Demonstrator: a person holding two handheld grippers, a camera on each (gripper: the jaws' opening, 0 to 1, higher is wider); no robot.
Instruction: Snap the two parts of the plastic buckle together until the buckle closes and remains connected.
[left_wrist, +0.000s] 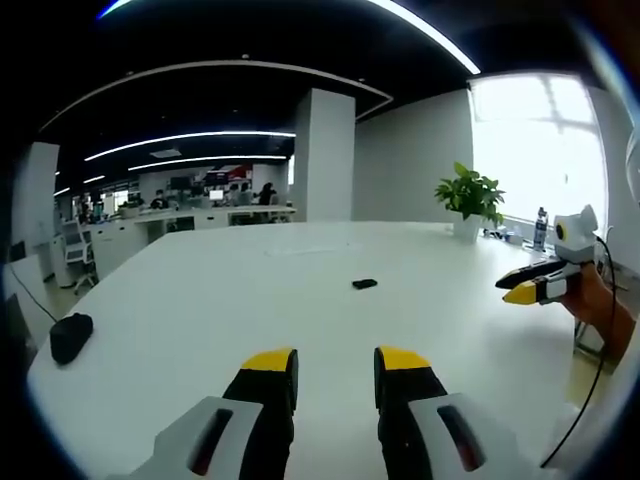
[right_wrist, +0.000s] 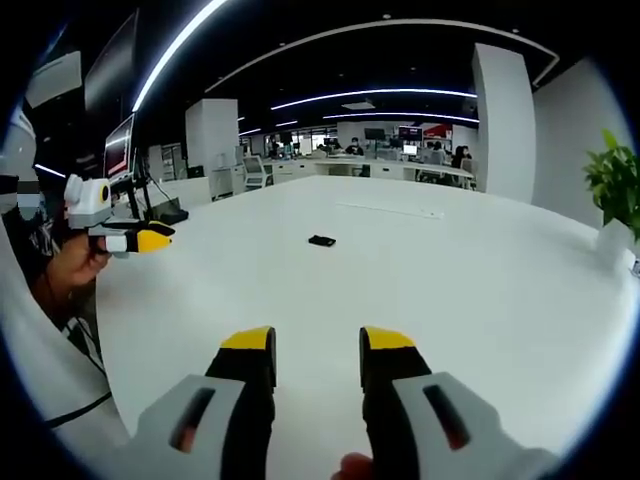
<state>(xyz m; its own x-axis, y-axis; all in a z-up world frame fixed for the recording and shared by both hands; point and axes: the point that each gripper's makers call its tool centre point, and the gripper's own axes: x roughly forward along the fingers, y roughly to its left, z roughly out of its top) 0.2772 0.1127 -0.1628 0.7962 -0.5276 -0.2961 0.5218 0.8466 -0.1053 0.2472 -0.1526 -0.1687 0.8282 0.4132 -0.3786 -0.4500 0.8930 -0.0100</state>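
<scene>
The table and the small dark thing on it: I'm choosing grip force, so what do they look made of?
The table looks like smooth white laminate or painted board, matte with a soft sheen. The small dark thing, also in the right gripper view, looks like black plastic, but it is too small to be sure.

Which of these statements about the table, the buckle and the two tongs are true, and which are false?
1. The buckle lies on the white table, apart from both tongs. True.
2. The left tongs are shut on the buckle. False: they are open and hold nothing.
3. A potted plant stands at the table's far edge. True.
4. The right tongs touch the buckle. False: they are open, well short of it.
5. A dark object rests near a table edge. True.
</scene>
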